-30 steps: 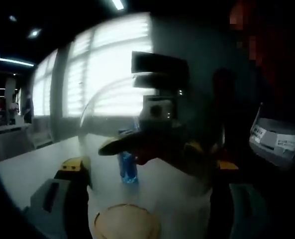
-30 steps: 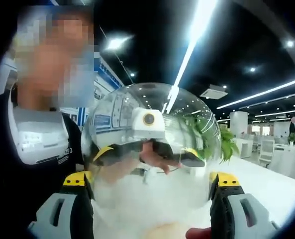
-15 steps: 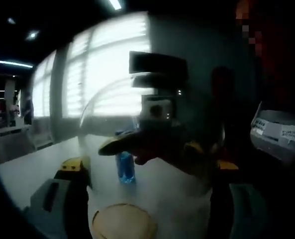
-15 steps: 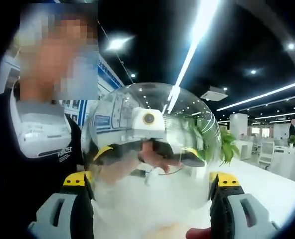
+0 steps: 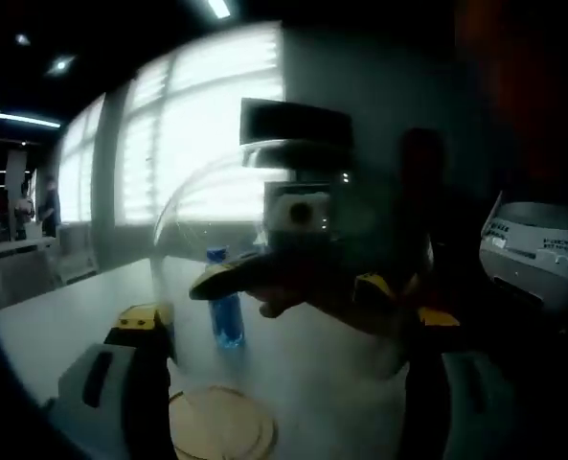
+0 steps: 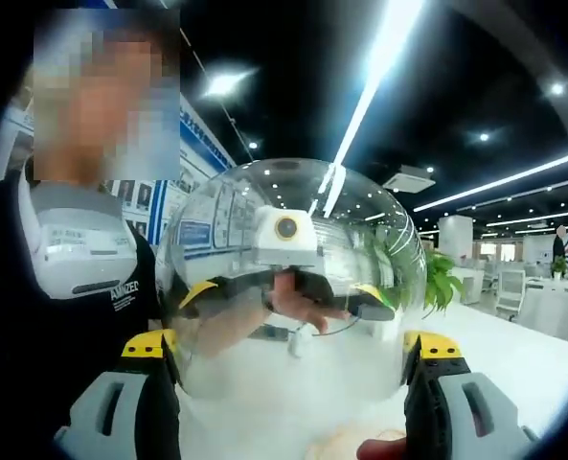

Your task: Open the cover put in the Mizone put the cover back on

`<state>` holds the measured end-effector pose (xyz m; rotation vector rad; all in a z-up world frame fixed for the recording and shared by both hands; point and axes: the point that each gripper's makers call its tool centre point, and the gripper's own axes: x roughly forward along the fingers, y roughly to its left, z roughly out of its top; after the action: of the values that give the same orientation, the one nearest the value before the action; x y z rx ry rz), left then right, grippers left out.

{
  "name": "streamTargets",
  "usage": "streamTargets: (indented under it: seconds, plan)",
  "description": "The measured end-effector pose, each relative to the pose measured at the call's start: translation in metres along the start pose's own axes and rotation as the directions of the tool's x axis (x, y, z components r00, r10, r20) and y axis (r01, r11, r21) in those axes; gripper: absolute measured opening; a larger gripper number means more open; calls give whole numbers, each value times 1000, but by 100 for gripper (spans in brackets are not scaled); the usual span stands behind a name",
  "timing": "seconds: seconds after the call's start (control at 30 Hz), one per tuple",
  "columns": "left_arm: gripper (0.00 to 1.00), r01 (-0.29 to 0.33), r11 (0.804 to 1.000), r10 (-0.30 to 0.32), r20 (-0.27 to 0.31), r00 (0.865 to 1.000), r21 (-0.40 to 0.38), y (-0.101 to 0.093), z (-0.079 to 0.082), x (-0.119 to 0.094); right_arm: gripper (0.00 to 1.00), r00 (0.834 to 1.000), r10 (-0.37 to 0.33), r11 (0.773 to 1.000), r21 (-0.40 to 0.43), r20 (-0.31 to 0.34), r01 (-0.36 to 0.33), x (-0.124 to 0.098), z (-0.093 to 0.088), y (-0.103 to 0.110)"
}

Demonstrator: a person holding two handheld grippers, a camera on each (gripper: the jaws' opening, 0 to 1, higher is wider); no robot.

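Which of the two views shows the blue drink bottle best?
The left gripper view: the small blue plastic bottle stands upright on the white table, seen through the clear dome cover. In the right gripper view I cannot make out the bottle.

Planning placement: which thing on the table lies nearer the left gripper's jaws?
The flat round wooden base, low between the jaws in the left gripper view; the blue bottle stands upright farther back, beyond the clear dome cover.
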<state>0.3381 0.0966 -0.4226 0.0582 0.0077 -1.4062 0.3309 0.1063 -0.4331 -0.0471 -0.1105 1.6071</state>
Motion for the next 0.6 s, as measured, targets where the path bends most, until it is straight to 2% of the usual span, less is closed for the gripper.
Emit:
streamTargets:
  seconds: [0.17,0.6]
  plan:
    - [86,8,1000,-8,-5,1000,-15,-4,-3,1,90,1000,-9,1000,16,9,9,-2,-2,5]
    - [86,7,1000,-7,-20,1000,-24,-25,-9,3,90,1000,-7,1000,21,-13,7,-3,-7,23]
